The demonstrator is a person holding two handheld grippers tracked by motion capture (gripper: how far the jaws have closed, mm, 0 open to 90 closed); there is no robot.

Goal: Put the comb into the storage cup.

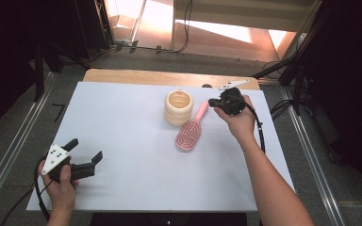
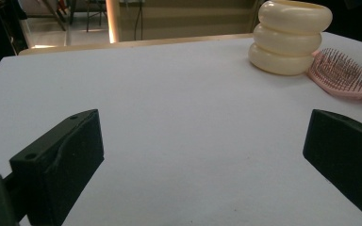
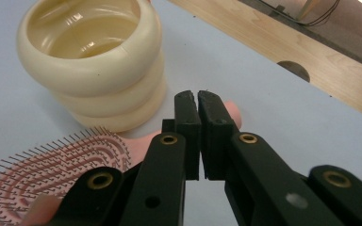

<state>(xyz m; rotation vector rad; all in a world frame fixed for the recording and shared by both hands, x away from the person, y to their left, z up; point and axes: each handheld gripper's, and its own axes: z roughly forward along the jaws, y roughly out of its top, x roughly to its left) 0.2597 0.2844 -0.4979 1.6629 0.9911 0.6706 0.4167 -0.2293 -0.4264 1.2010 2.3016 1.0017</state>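
While the right gripper [image 3: 199, 101] hovers with jaws nearly together over the pink hairbrush [image 1: 189, 135] handle, nothing is gripped. Recommend spreading it first, then straddling the handle clear of the cream holder [image 1: 178, 107]. Left gripper [image 1: 84, 151] sits wide apart, empty.

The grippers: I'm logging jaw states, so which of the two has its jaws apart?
The left gripper, near the table's front left corner; its jaws stand wide apart. The right gripper, above the pink hairbrush handle, is shut.
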